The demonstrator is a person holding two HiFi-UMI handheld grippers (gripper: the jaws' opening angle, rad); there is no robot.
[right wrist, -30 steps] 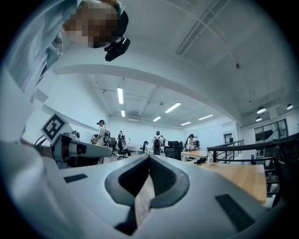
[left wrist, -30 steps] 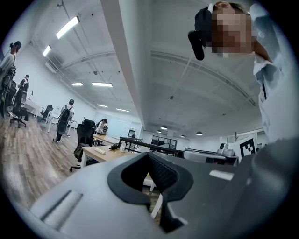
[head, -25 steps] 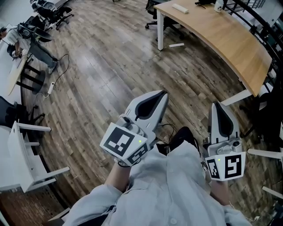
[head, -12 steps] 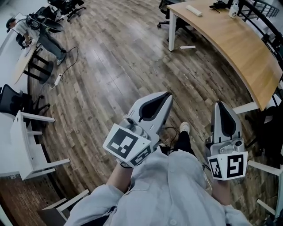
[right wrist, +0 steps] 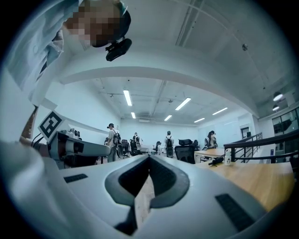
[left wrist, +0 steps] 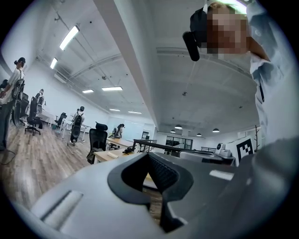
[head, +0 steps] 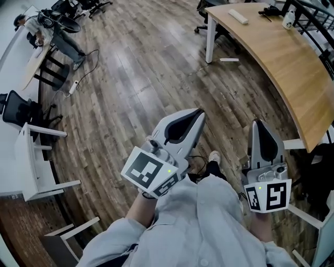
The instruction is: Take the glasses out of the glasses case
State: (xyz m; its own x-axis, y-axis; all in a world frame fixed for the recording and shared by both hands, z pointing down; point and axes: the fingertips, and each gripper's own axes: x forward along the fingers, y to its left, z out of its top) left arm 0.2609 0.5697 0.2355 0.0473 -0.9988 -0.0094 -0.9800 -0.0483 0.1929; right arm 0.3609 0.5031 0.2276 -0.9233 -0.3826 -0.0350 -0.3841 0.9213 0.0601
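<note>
No glasses case or glasses can be made out for certain. A curved wooden desk (head: 284, 62) at the upper right carries a flat white thing (head: 238, 16), a small dark thing (head: 271, 9) and a white bottle (head: 288, 21). My left gripper (head: 199, 111) is held level over the floor with its jaws shut and nothing in them; its tips meet in the left gripper view (left wrist: 148, 155). My right gripper (head: 255, 124) is beside it, also shut and empty (right wrist: 149, 156). The desk lies ahead to the right (right wrist: 252, 175), with the dark thing (right wrist: 216, 160) on it.
Wood-plank floor (head: 130, 94) lies ahead. White chairs and a table (head: 31, 161) stand at the left, office chairs and a seated person (head: 47, 26) at the far left. A cable (head: 88, 68) runs over the floor. Several people stand far off (right wrist: 140, 142).
Both grippers have been carried forward across the floor, still shut and side by side. The desk and the left-hand furniture have slid in the head view; a foot shows below.
</note>
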